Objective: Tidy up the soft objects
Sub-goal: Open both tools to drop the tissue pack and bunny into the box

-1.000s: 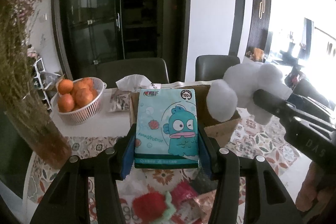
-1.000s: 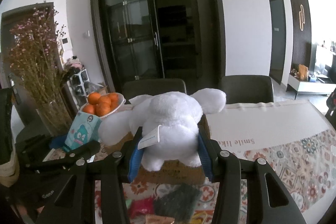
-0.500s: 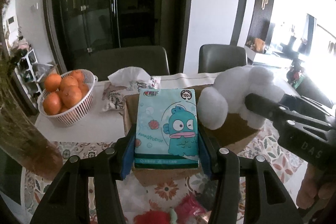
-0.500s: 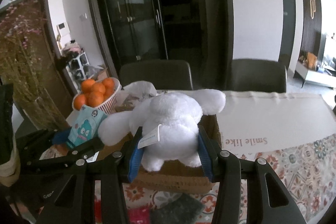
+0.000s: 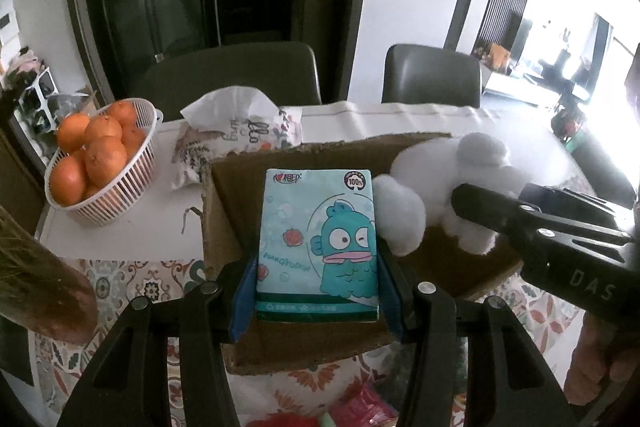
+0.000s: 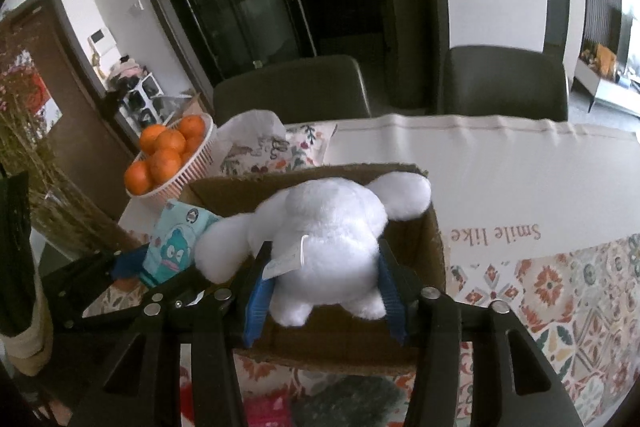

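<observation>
My left gripper (image 5: 316,287) is shut on a teal tissue pack (image 5: 318,243) with a cartoon fish, held over the left half of an open cardboard box (image 5: 224,211). My right gripper (image 6: 324,287) is shut on a white plush toy (image 6: 328,231), held over the right half of the same box (image 6: 436,239). The plush (image 5: 440,195) and the right gripper's black body show at the right of the left wrist view. The tissue pack (image 6: 176,243) shows at the left of the right wrist view. The two items nearly touch.
A white basket of oranges (image 5: 96,163) and a floral tissue pouch (image 5: 240,135) stand behind the box. A vase of dried flowers (image 5: 36,283) is at the left. Red and dark soft items (image 6: 320,403) lie in front of the box. Two chairs (image 5: 432,75) stand behind the table.
Both grippers have moved forward and down over the cardboard box with their loads. The box now lies under the tissue pack and the plush.
</observation>
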Motion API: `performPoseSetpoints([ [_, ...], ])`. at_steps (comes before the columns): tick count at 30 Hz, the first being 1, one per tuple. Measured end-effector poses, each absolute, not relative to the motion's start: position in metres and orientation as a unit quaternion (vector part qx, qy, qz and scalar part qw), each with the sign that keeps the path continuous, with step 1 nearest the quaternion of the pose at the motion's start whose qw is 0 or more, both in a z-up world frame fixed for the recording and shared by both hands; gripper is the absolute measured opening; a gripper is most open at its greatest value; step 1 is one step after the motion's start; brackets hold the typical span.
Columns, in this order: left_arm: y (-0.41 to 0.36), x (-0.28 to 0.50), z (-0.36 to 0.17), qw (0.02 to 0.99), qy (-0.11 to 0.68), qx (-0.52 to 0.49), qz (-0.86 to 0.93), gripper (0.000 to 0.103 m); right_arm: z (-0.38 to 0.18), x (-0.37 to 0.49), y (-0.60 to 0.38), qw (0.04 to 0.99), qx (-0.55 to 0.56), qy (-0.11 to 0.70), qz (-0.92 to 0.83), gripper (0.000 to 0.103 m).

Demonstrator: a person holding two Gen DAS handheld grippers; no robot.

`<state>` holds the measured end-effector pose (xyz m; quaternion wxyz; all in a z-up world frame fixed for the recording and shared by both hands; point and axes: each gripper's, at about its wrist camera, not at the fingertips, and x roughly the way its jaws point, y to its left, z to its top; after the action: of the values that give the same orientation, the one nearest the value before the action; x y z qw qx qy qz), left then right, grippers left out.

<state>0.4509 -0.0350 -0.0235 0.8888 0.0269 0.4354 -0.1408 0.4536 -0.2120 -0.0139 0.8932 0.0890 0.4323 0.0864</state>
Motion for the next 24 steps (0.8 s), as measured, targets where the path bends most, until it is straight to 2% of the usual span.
performPoseSetpoints([
  [2, -0.036, 0.451, -0.026, 0.888, 0.440, 0.036, -0.133, 0.075, -0.016, 0.456, -0.211, 0.890, 0.095, 0.437, 0.094, 0.056],
  [4, -0.037, 0.448, -0.024, 0.892, 0.432, 0.043, -0.128, 0.076, -0.014, 0.454, -0.210, 0.892, 0.096, 0.432, 0.093, 0.071],
  [24, -0.013, 0.386, 0.004, 0.905, 0.413, 0.046, -0.096, 0.077, 0.014, 0.388, -0.200, 0.911, 0.065, 0.403, 0.052, 0.071],
])
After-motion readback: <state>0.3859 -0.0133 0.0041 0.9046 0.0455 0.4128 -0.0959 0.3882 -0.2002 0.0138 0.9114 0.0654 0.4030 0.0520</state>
